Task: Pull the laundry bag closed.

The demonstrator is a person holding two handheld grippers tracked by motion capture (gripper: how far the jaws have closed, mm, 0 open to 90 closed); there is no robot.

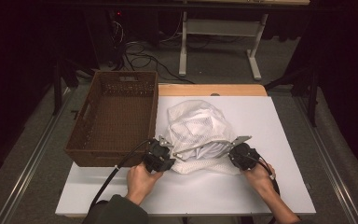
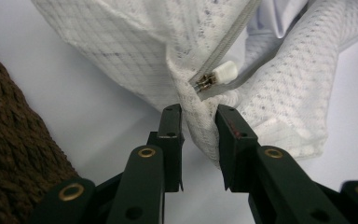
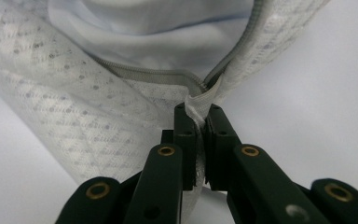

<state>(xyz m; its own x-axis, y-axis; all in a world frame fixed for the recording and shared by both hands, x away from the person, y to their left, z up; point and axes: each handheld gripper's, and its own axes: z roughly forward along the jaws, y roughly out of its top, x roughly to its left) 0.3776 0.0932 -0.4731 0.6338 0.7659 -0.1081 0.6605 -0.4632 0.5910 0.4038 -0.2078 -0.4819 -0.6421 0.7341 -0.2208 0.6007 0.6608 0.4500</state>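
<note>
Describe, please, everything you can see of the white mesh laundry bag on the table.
The white mesh laundry bag lies crumpled on the white table, right of the brown woven basket. Its grey zipper stands open, showing pale cloth inside; a white-capped zipper pull sits at one end. The left hand-held gripper pinches its fabric there, and the right hand-held gripper clamps the opposite end.

White mesh laundry bag (image 1: 196, 126), faint grid pattern, grey zipper (image 2: 223, 46) with a white pull (image 2: 225, 72); pale blue cloth (image 3: 168, 32) inside; brown woven basket (image 1: 86, 140); white desk (image 1: 279, 140).
</note>
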